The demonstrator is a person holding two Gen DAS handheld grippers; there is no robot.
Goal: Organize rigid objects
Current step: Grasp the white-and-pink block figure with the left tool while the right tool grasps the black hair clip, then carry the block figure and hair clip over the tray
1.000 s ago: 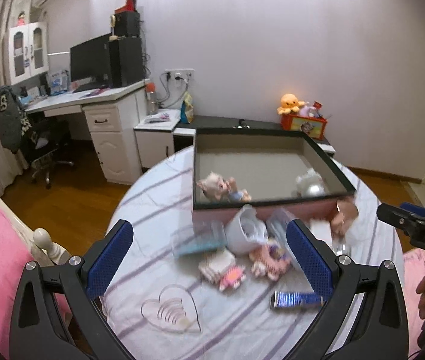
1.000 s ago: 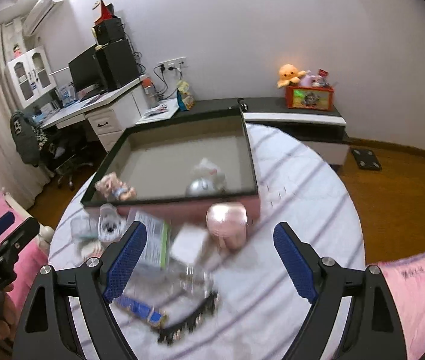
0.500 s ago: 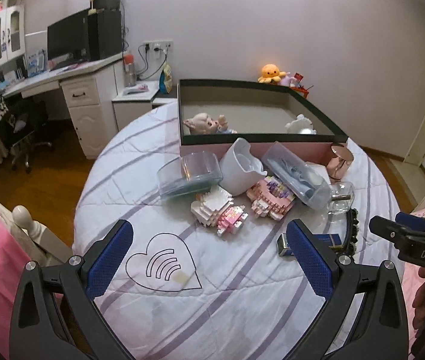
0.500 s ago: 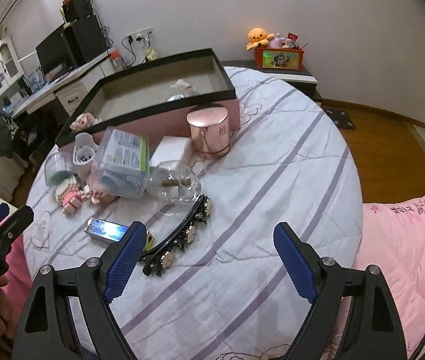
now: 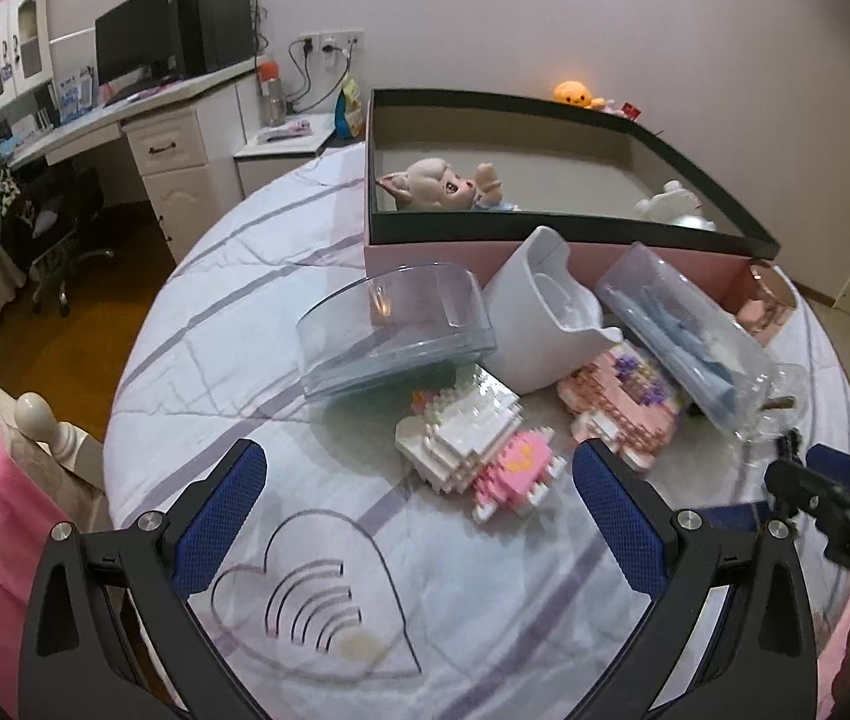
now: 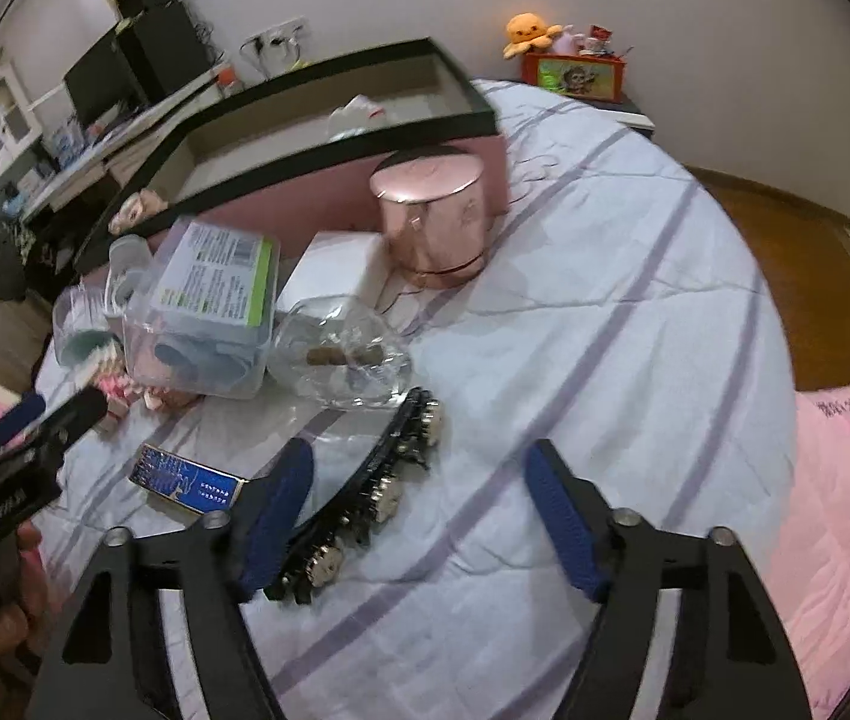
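Both tools hang over the round bench (image 6: 635,312). Left tool (image 5: 419,516): jaws wide apart, empty, above white/pink block figure (image 5: 473,438). Right tool (image 6: 419,516): jaws have just been closing but remain apart w/ only cloth between; left pad overlaps black studded strip (image 6: 365,504). Rose-gold tin (image 6: 434,222) touches pink box (image 5: 569,180); doll (image 5: 437,186) lies inside.

The room is softly lit and a bit dim, with a purple tint on the walls. The shiny rose-gold round tin (image 6: 432,222) gleams in spots. Small soft shadows sit under the things on the white quilted table cover with purple stripes (image 6: 593,312). The right view is smeared on its left side. Both views bend at the edges, and the corners go black.
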